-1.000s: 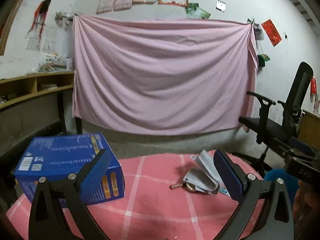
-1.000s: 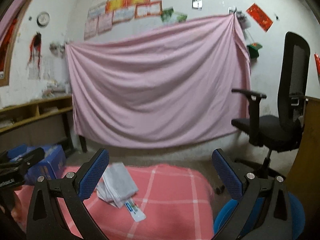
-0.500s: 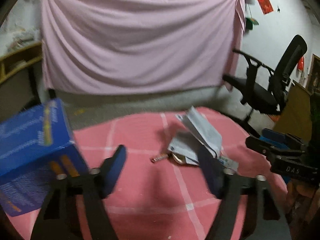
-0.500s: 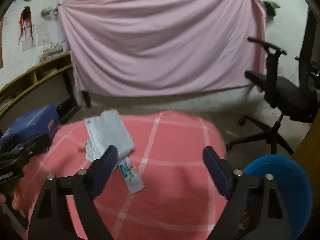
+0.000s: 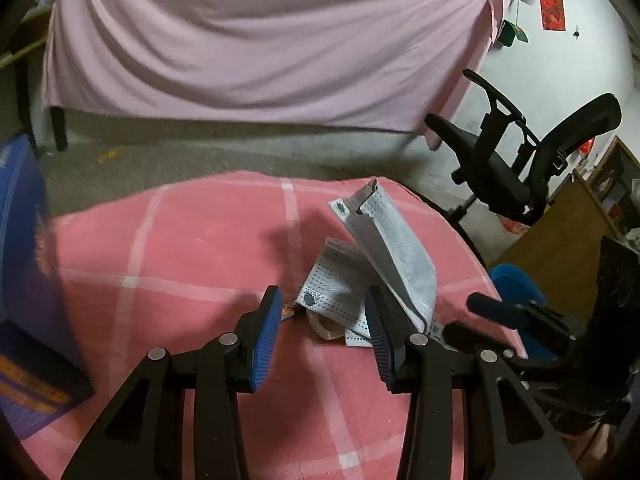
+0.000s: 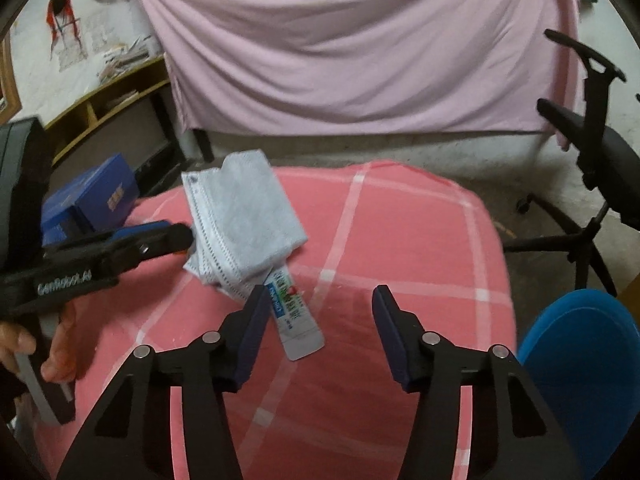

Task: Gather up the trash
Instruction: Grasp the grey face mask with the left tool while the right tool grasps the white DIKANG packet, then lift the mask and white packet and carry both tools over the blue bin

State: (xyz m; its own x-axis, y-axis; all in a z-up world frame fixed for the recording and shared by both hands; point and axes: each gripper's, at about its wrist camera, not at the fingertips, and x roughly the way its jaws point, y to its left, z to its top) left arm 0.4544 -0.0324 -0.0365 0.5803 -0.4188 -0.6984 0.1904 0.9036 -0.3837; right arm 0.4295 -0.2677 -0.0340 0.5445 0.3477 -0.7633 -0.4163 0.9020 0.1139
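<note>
Trash sits mid-surface: left hand-held gripper [image 5: 320, 330], jaws apart, is nearer, straddling the crumpled face masks [image 5: 380, 264] dead ahead, while the right hand-held gripper [image 6: 318, 322], also apart, faces a toothpaste tube [image 6: 294, 316] lying lengthwise toward it.

Masks [image 5: 384, 256] overlie the tube [image 6: 296, 316] on the table [image 6: 400, 240], box [image 6: 92, 200] left

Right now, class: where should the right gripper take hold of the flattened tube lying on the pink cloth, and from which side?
Grip the flattened tube at its free near end, coming from above with the right gripper open. Its far end is tucked under the grey-white masks; the tube lies flat, so pinch across its narrow width.
</note>
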